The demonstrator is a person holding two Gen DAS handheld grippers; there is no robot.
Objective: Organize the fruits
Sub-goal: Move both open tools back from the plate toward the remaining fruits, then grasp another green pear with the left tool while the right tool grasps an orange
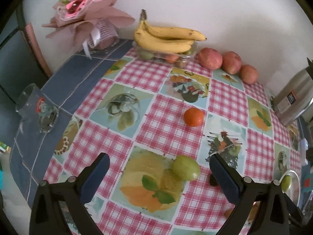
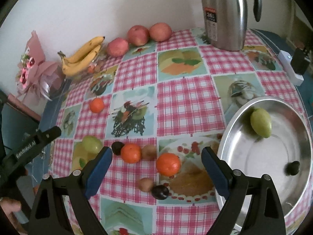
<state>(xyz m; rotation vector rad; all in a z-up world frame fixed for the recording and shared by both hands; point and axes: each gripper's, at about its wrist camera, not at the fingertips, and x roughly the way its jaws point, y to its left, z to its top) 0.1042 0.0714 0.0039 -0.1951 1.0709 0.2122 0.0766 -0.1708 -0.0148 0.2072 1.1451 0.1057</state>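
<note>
Fruit lies loose on the checked desk (image 2: 176,98). My right gripper (image 2: 156,161) hangs wide open and empty above an orange (image 2: 168,164), with a second orange (image 2: 130,153), two kiwis and two dark plums close around it. My left gripper (image 1: 159,168), also open and empty, frames a green fruit (image 1: 186,167). Beside my right gripper, the steel bowl (image 2: 230,129) holds a green fruit and a plum. Bananas (image 2: 82,56), apples and a flask (image 2: 224,15) line the wall.

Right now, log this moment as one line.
left tongs: open, over green fruit | right tongs: open, empty | metal bowl: green fruit, dark fruit | oranges on cloth
</note>
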